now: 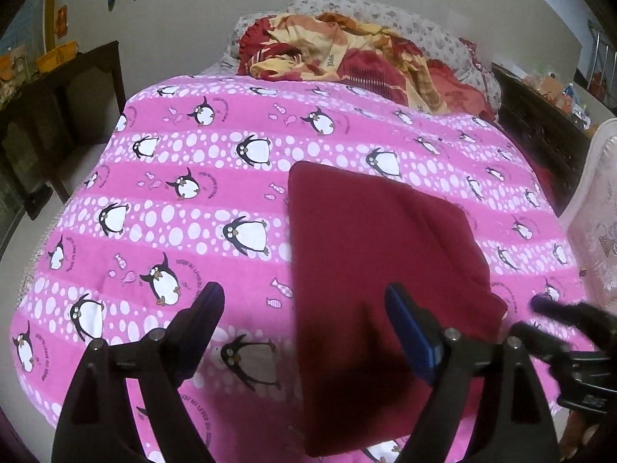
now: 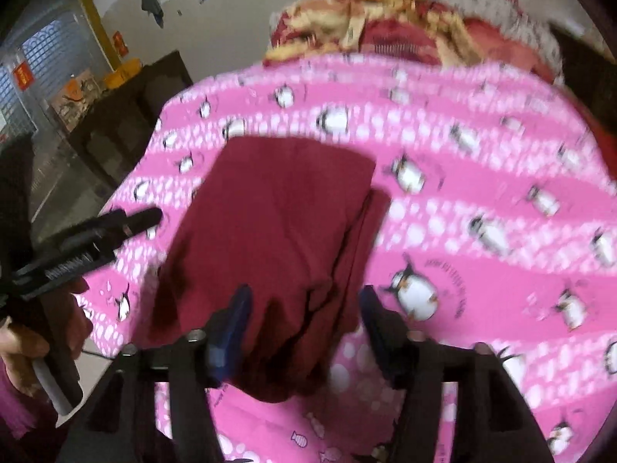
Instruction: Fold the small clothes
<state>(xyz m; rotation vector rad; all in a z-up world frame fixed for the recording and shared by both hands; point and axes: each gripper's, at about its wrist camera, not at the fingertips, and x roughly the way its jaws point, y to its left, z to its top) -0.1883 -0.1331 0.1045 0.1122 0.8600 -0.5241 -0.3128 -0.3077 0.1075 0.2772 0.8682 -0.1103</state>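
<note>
Left gripper: jaws wide, nothing held, above near left edge of maroon garment. Right gripper: jaws wide, empty, straddling near hem.

Risk: pinching single layer would pull fold apart; soft penguin bedspread may get caught too.

Garment: folded rectangle, lying mid-bed, near end rumpled.

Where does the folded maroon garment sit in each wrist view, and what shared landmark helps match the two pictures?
Left wrist view: the maroon garment lies right of centre on the penguin bedspread, running down past the left gripper's right-hand finger.
Right wrist view: it lies left of centre, its near end between the right gripper's open jaws.
Shared landmark: the crumpled red-and-yellow blanket at the far end of the bed.
</note>
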